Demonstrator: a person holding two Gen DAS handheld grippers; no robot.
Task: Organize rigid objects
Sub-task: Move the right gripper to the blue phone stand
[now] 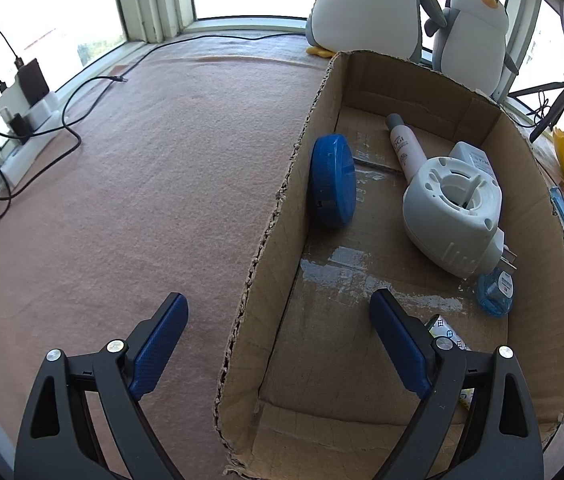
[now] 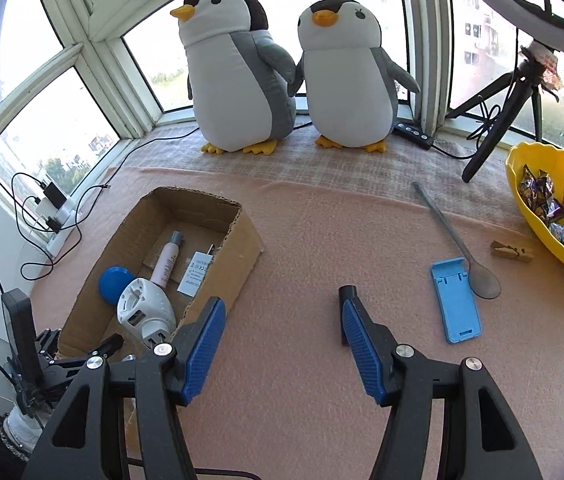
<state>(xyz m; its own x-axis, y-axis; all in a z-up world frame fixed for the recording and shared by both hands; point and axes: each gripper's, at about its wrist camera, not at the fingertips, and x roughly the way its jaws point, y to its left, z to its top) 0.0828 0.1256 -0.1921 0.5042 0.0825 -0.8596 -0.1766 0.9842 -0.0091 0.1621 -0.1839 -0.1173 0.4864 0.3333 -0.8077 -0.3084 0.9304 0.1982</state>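
Both grippers spread wide and empty over the pink cloth.
Left view: the left gripper (image 1: 278, 320) straddles the box (image 1: 282, 208) wall; inside lie a blue disc (image 1: 332, 180), white plug (image 1: 450, 216) and tube (image 1: 404, 144). Right view: the right gripper (image 2: 282, 316) hangs apart, a blue stand (image 2: 456, 300) touching a spoon (image 2: 482, 280) just ahead, 2 penguins (image 2: 238, 72) behind.

Light: you have strong daylight coming through the windows (image 2: 62, 148) behind the bench; the panes are blown out to white.
Shadows: soft and short under the cardboard box (image 1: 282, 208) wall.
Glare: you get shiny patches on the tape on the box floor.
Distortion: heavy fisheye bending, with dark corners in both views.
Focus: sharp centrally, softer at the rim.
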